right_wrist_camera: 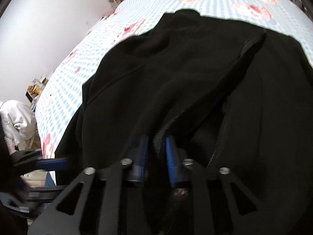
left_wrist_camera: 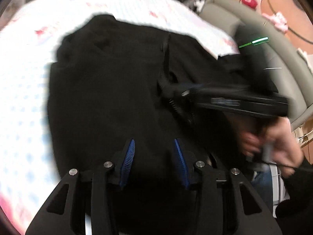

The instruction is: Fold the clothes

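A black garment (left_wrist_camera: 109, 82) lies spread on the bed, its collar end toward the far side. In the left wrist view my left gripper (left_wrist_camera: 154, 140) hovers over the garment's near part with its blue pads (left_wrist_camera: 129, 156) apart and no cloth pinched between them. My right gripper (right_wrist_camera: 156, 143) has its blue pads (right_wrist_camera: 169, 156) close together on a raised fold of the black garment (right_wrist_camera: 176, 68), along a front edge. That same right gripper (left_wrist_camera: 170, 92) shows blurred at the right of the left wrist view, held by a hand (left_wrist_camera: 277, 143).
The bed sheet (right_wrist_camera: 215, 2) is blue-checked with pink cartoon prints and fills the far side. A grey padded seat (left_wrist_camera: 254, 29) stands beyond the bed's right edge. A white garment (right_wrist_camera: 17, 121) hangs at the left, near cluttered shelves.
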Tool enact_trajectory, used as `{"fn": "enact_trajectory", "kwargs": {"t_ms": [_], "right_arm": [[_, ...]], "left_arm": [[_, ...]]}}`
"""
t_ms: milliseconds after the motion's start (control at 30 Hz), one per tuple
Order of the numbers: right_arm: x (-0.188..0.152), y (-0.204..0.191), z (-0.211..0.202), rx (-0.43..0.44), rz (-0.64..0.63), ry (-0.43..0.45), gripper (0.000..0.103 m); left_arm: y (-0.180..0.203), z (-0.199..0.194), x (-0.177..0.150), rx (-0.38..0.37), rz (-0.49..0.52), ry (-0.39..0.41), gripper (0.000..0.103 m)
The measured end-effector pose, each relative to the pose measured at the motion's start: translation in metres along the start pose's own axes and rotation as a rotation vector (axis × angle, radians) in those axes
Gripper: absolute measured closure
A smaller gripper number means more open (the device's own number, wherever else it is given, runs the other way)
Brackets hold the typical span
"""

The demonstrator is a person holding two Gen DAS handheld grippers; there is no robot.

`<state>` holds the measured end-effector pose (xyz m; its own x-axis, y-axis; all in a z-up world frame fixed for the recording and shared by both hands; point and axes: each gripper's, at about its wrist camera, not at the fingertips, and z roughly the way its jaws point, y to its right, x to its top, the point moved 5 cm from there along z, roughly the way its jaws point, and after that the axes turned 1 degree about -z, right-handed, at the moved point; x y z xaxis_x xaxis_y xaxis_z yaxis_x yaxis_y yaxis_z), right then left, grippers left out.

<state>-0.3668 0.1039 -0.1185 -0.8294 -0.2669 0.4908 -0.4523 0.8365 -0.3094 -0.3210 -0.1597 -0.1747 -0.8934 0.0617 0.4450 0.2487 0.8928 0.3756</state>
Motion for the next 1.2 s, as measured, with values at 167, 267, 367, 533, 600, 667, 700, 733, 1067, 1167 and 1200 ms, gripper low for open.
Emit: {"fn": "enact_trajectory", "kwargs": {"t_ms": [167,267,367,533,600,667,700,733,1067,1167,1200], "right_arm": [[-0.014,0.048,-0.016,-0.237,-0.011,-0.008,0.093],[-0.024,0.079,-0.03,-0.097,0.133,-0.016,0.091],[-0.006,0.079,-0.049,0.058,0.195,0.056,0.065],[0.003,0.082,-0.037,0.053,0.212,0.01,0.063],[0.0,0.065,-0.035,0.089,0.211,0.021,0.061],[-0.015,0.059,-0.049,0.141,0.221,0.046,0.057],[-0.017,0.056,-0.048,0.147,0.223,0.052,0.057],[-0.02,0.054,-0.046,0.147,0.223,0.056,0.057],[-0.045,0.093,0.001,-0.051,0.274,-0.037,0.073],[-0.044,0.104,-0.012,-0.098,0.286,-0.008,0.073],[-0.041,0.106,-0.013,-0.109,0.288,-0.002,0.072]], "left_arm": [[-0.004,0.038,-0.014,0.023,-0.035,-0.096,0.061],[0.011,0.028,-0.008,-0.02,-0.006,-0.063,0.061],[0.023,0.029,0.015,0.004,0.057,-0.014,0.065],[0.045,0.064,0.032,0.027,0.081,-0.075,0.077],[0.054,0.061,0.038,-0.001,0.096,-0.053,0.077],[0.06,0.052,0.043,-0.051,0.112,-0.017,0.077],[0.063,0.054,0.041,-0.075,0.116,-0.023,0.077],[0.065,0.057,0.038,-0.092,0.11,-0.032,0.077],[0.092,0.056,0.01,-0.168,0.273,-0.078,0.076],[0.083,0.052,0.014,-0.206,0.212,-0.079,0.076],[0.079,0.049,0.016,-0.221,0.188,-0.077,0.076]]}}
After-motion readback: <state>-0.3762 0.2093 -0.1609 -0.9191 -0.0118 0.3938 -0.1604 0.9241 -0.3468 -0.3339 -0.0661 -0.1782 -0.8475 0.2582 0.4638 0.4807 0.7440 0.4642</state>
